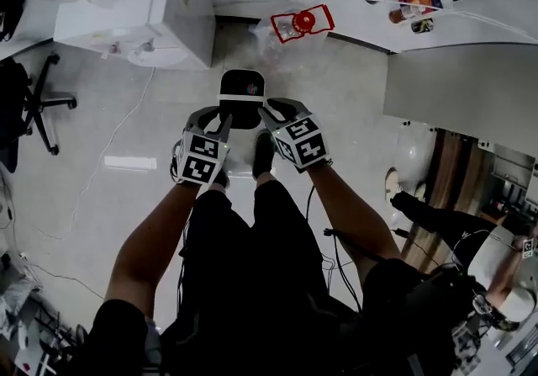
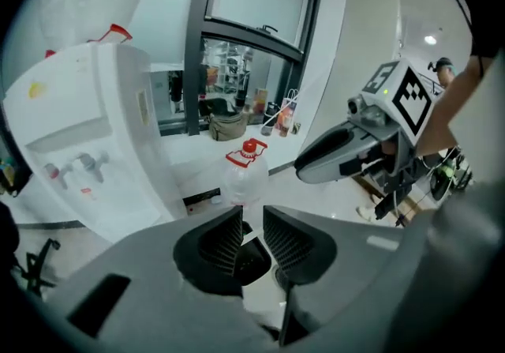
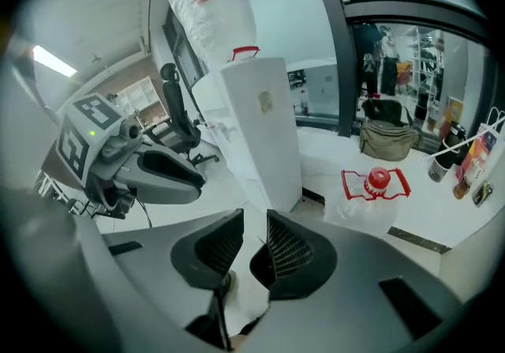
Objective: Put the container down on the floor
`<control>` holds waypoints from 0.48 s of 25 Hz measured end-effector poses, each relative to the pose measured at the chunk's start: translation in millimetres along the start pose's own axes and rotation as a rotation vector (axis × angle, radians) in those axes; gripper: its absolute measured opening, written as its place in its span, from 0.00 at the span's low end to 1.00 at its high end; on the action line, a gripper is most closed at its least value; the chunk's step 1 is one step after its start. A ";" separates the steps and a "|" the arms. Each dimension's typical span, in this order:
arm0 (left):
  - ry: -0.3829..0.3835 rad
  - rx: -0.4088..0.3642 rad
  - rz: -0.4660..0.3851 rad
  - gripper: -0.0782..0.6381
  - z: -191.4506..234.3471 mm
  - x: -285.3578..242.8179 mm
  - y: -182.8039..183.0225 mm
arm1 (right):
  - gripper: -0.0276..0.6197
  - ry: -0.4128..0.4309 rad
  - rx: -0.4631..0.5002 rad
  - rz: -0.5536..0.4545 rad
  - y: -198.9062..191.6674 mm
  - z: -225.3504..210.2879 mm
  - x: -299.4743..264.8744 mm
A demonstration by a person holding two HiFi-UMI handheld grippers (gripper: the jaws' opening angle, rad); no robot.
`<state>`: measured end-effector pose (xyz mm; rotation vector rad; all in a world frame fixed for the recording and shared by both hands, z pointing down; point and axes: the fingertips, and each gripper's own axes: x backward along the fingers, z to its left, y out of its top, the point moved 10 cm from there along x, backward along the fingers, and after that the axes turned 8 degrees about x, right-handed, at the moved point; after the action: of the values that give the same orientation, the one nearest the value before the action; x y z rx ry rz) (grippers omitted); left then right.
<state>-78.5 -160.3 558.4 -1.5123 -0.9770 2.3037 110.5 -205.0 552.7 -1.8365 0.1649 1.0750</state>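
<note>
Head view showed container (image 1: 243, 98) on floor (image 1: 345, 122) beyond left gripper (image 1: 210, 120) and right gripper (image 1: 282, 110); gripper views alone showed jaws narrowly parted, empty.

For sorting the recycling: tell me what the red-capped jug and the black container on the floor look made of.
Jug: thin clear plastic, glossy; the surroundings show through its body, and the red cap looks moulded. Container: probably hard plastic, black and matt with a white band; too small to be sure.
</note>
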 end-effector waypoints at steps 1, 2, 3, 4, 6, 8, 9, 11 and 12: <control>0.006 0.015 -0.019 0.23 -5.3 11.0 5.3 | 0.18 -0.003 0.001 -0.010 6.2 3.6 7.9; 0.015 0.037 -0.037 0.22 -9.8 21.1 10.2 | 0.16 -0.005 0.006 -0.015 12.8 6.8 15.3; 0.024 0.064 -0.055 0.21 -14.1 30.5 14.8 | 0.15 -0.006 0.012 -0.018 19.6 10.0 22.6; 0.030 0.089 -0.073 0.20 -18.3 39.4 19.1 | 0.15 -0.007 0.016 -0.023 25.9 13.4 30.1; 0.039 0.124 -0.114 0.18 -25.1 54.6 27.4 | 0.14 -0.018 0.011 -0.040 36.7 20.0 45.2; 0.046 0.145 -0.141 0.16 -30.0 68.4 36.6 | 0.13 -0.036 0.001 -0.057 46.5 24.7 60.7; 0.048 0.154 -0.148 0.15 -32.3 76.0 40.8 | 0.12 -0.042 -0.002 -0.065 51.4 27.4 68.4; 0.047 0.166 -0.164 0.14 -36.6 91.6 47.9 | 0.11 -0.052 -0.002 -0.084 61.3 32.4 82.5; 0.046 0.172 -0.173 0.14 -38.9 99.4 50.7 | 0.11 -0.059 -0.003 -0.096 65.9 34.7 89.5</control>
<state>-80.1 -131.8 443.7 -1.3502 -0.8391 2.1618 108.8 -183.3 438.3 -1.7952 0.0399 1.0613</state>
